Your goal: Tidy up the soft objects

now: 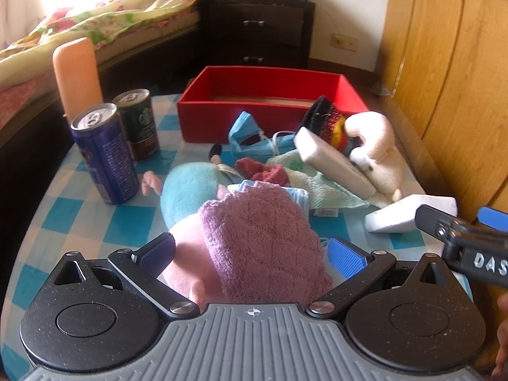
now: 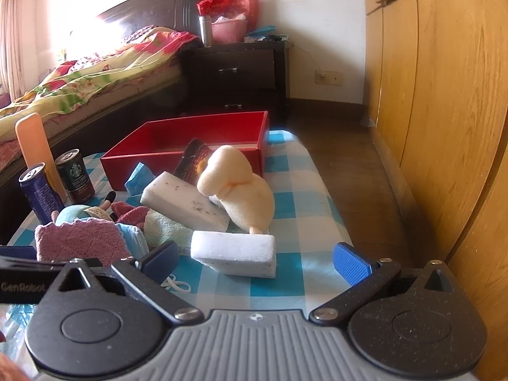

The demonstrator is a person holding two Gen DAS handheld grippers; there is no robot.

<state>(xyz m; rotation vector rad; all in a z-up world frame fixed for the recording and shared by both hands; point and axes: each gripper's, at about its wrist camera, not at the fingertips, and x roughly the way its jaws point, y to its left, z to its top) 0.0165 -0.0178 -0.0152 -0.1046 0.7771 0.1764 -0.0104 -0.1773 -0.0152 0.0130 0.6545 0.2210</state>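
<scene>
A pile of soft things lies on the blue-checked table in front of an empty red box (image 1: 270, 101) (image 2: 190, 149). My left gripper (image 1: 254, 252) is open, its fingers on either side of a purple knitted cloth (image 1: 263, 238) that lies over a pink and teal plush toy (image 1: 187, 190). My right gripper (image 2: 255, 258) is open just in front of a white sponge block (image 2: 235, 252), not touching it. Behind are a second white sponge (image 2: 184, 201), a cream plush animal (image 2: 241, 187), a green towel (image 1: 320, 187), a blue face mask (image 1: 250, 136) and a dark striped knit (image 1: 324, 120).
Two drink cans (image 1: 104, 155) (image 1: 139, 123) and an orange bottle (image 1: 77, 73) stand on the table's left. A bed (image 2: 95, 79) and dark nightstand (image 2: 238, 73) are behind; a wooden wardrobe (image 2: 428, 95) lines the right. The table edge (image 2: 333, 209) drops to the floor on the right.
</scene>
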